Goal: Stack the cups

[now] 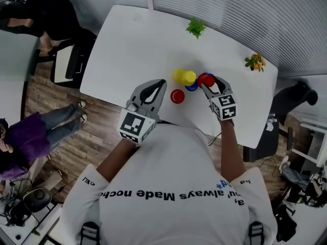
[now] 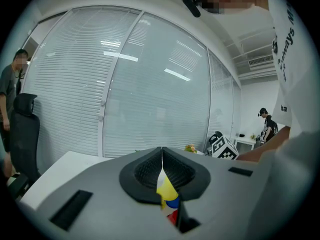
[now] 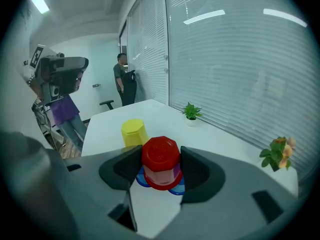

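An upturned red cup point(image 3: 160, 156) sits between the jaws of my right gripper point(image 3: 161, 160), whose pads press on both its sides. It rests over a blue cup point(image 3: 177, 186), of which only the rim shows beneath. An upturned yellow cup point(image 3: 133, 132) stands just behind and to the left. From the head view the yellow cup point(image 1: 184, 77), blue cup point(image 1: 191, 88) and held red cup point(image 1: 206, 78) cluster mid-table, with my right gripper point(image 1: 209, 83) around the red one. A second red cup point(image 1: 177, 96) stands alone nearer me. My left gripper point(image 1: 161, 84) hovers shut and empty beside it, tips point(image 2: 161, 156) together.
A small green plant point(image 1: 195, 27) and a flowering plant point(image 1: 255, 62) stand along the table's far edge point(image 1: 225, 32). A dark chair point(image 1: 71, 60) is at the table's left end, and a person in purple point(image 1: 23, 142) stands on the wood floor.
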The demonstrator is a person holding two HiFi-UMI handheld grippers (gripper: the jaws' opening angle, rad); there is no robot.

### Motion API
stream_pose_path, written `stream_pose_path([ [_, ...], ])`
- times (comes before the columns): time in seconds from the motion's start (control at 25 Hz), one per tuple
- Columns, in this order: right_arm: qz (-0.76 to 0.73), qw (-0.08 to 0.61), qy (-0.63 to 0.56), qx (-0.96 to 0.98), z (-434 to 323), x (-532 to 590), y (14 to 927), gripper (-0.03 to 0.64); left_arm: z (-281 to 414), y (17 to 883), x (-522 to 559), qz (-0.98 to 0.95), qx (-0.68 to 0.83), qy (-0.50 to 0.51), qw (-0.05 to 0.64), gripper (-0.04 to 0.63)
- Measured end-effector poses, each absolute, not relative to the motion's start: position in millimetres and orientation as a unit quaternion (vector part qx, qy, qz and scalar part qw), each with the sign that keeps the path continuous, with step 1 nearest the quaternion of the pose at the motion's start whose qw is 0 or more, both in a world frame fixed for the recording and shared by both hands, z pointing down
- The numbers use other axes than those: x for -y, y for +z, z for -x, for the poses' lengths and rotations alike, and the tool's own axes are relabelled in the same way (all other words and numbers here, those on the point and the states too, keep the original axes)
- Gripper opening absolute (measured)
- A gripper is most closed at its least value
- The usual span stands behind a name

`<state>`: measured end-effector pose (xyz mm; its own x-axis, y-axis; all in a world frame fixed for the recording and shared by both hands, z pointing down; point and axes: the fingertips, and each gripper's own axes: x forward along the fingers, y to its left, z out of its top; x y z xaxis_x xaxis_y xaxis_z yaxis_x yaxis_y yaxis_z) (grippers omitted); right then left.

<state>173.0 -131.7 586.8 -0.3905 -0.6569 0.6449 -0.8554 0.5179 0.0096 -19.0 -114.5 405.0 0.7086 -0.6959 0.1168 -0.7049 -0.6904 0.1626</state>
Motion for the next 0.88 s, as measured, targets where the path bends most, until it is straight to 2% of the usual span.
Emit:
stream_pose_path([
  [0.36,-0.465,0.301,0.177,0.814,-172,142,594,0.253,22,409,123,-0.917,0.384,0.024,0.102,0.021],
  [0.64,-0.477,0.284,0.177,0.813,-178,139,585,0.311,22,407,125,-0.918,0.384,0.020,0.102,0.021],
  [0.88,-0.503,0.263,0.159,0.808,-192,119,559,0.306,23,408,121,-0.918,0.382,0.022,0.104,0.021],
])
